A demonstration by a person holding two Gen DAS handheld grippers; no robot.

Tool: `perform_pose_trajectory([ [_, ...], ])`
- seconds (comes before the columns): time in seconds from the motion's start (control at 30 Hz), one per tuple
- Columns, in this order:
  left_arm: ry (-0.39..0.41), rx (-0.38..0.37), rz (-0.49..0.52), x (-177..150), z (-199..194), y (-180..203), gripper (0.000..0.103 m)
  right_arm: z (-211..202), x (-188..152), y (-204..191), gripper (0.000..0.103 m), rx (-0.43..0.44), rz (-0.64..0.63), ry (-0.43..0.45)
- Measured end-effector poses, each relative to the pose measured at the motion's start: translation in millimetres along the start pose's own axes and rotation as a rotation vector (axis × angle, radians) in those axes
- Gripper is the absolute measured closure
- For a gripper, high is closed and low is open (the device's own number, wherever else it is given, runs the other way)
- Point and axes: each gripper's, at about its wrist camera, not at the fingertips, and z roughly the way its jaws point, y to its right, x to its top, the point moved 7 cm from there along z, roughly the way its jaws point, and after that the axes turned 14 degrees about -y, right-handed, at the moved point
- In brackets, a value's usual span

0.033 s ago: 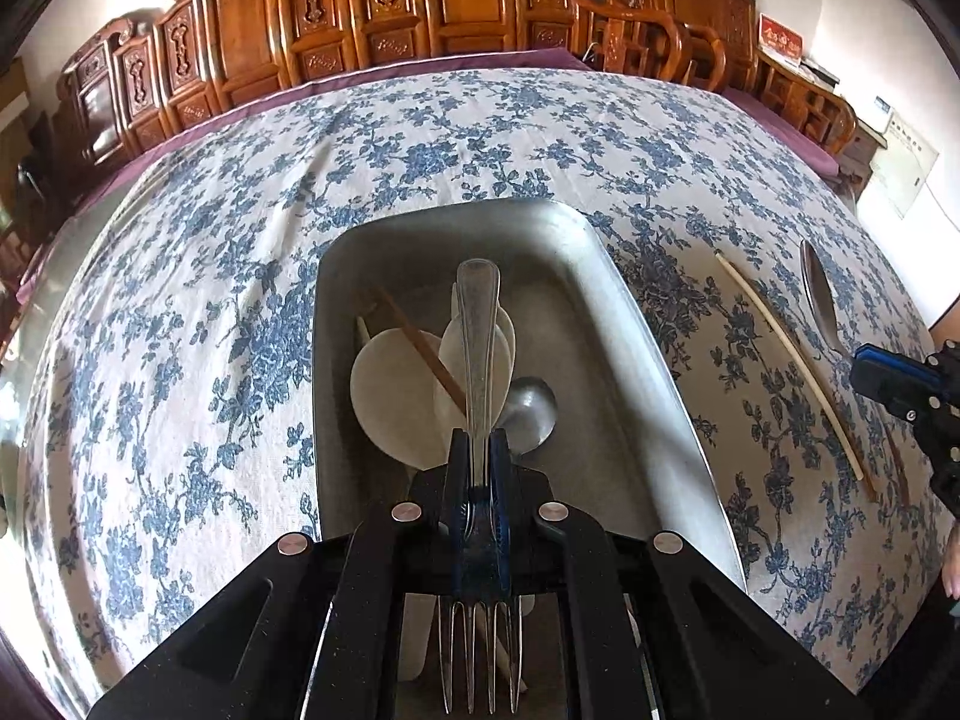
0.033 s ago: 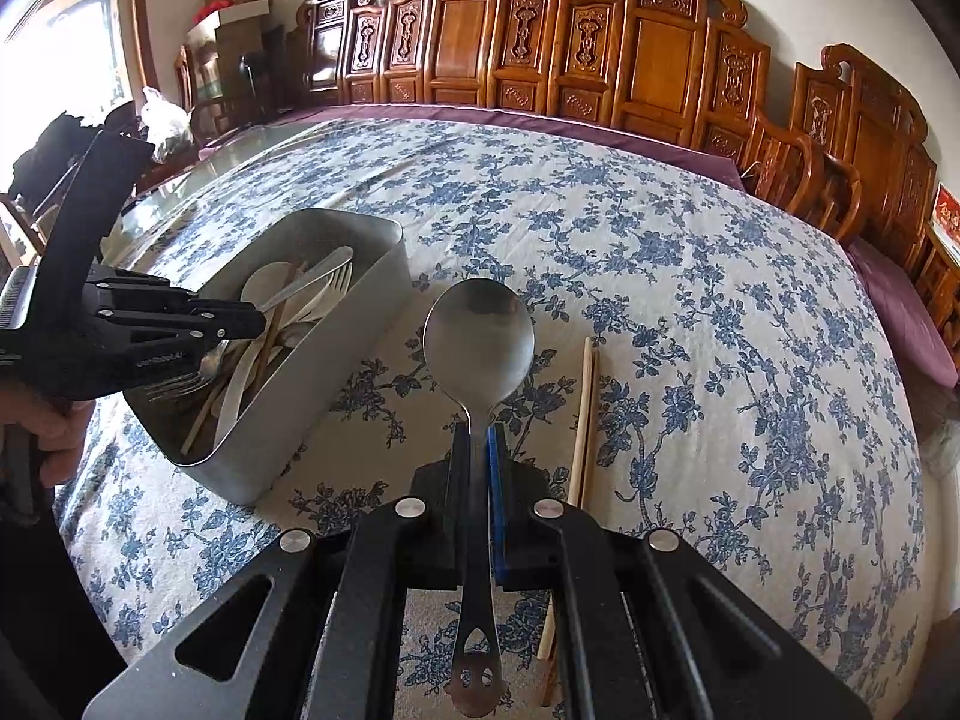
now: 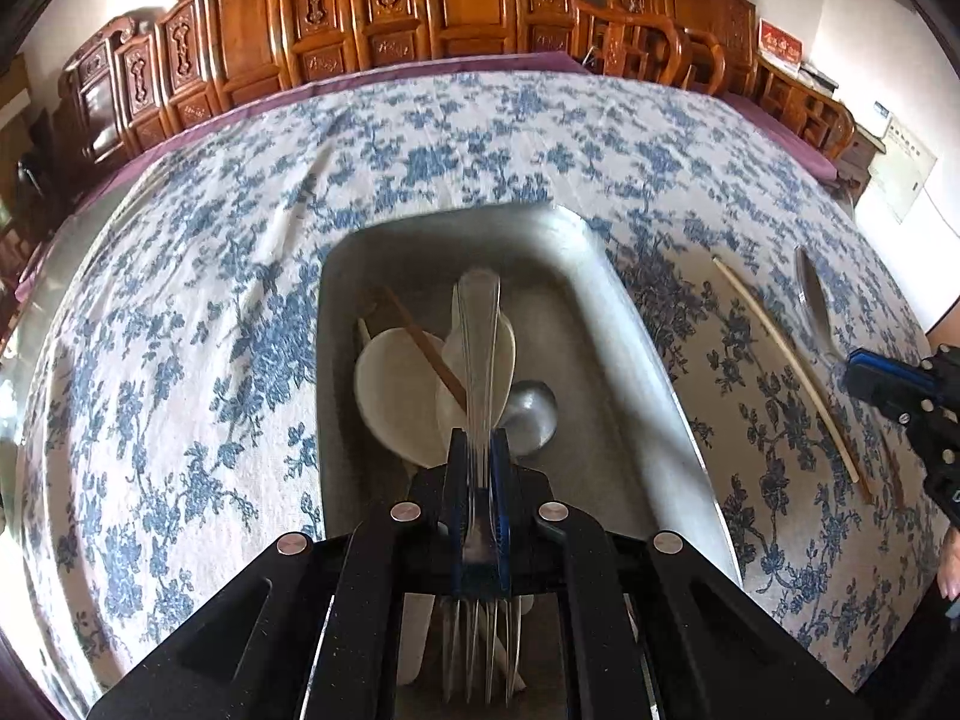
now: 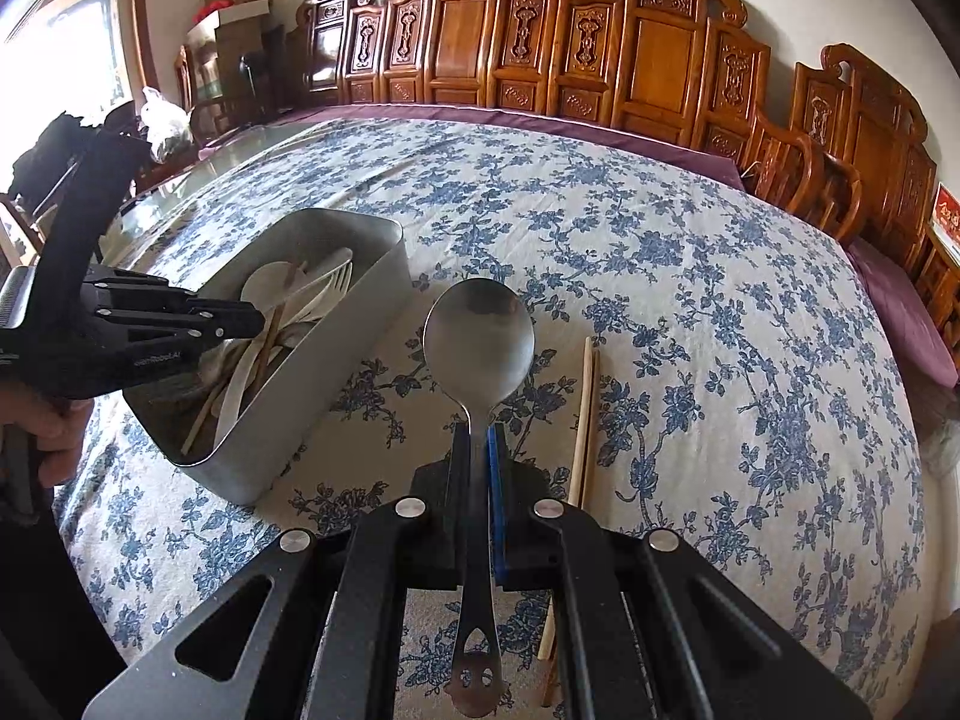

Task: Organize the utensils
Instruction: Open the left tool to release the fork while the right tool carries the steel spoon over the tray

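Left hand-held gripper (image 3: 478, 456) clenched on a silver metal fork (image 3: 478, 354), tines pointing back toward the camera, handle reaching forward over the rectangular grey metal tray (image 3: 654, 372). Held above the tray's contents, apparently not yet resting on them: two pale flat spoons (image 3: 396, 387), a round silver spoon bowl (image 3: 531, 414) and a brown wooden chopstick (image 3: 423, 348) lying crosswise. Right hand-held gripper (image 4: 478, 450) clenched on the neck of a large silver metal spoon (image 4: 478, 336), bowl forward, raised over the blue-flowered tablecloth on the worktop (image 4: 690, 300), just beside the tray's near wall. Pale wooden chopsticks (image 4: 585, 420) left on the cloth just to the right of that spoon.

Risks, as judgement:
- Fork let go from a height: likely to clatter onto the piled spoons, bounce, and end up askew or propped over the tray rim.
- Handle leading and tines trailing: on release, possible tipping toward the heavier end, tines catching on the pads.
- Both grippers converging on one narrow tray: collision likely if the spoon heads in before the left side clears.
- Spoon gripped at its thin neck: apt to pivot or slip between the pads under a quick swing.
- Chopsticks close by: easily nudged and rolled by a low pass.
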Motion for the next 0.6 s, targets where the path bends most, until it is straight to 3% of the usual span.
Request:
perform_pose_trajectory([
  [0.17,0.034,-0.008,-0.013,3,-13,-4,0.096,-1,2,-2,0.096,0.002,0.0,0.006],
  [0.3,0.058,-0.017,-0.024,3,-23,-10,0.078,-5,7,-9,0.096,0.005,-0.009,0.017],
  [0.43,0.082,-0.022,-0.037,3,-33,-19,0.075,-9,16,-23,0.096,0.0,-0.036,0.027],
  [0.6,0.126,0.002,-0.076,5,-46,-38,0.035,-12,35,-45,0.096,0.028,-0.058,0.042],
])
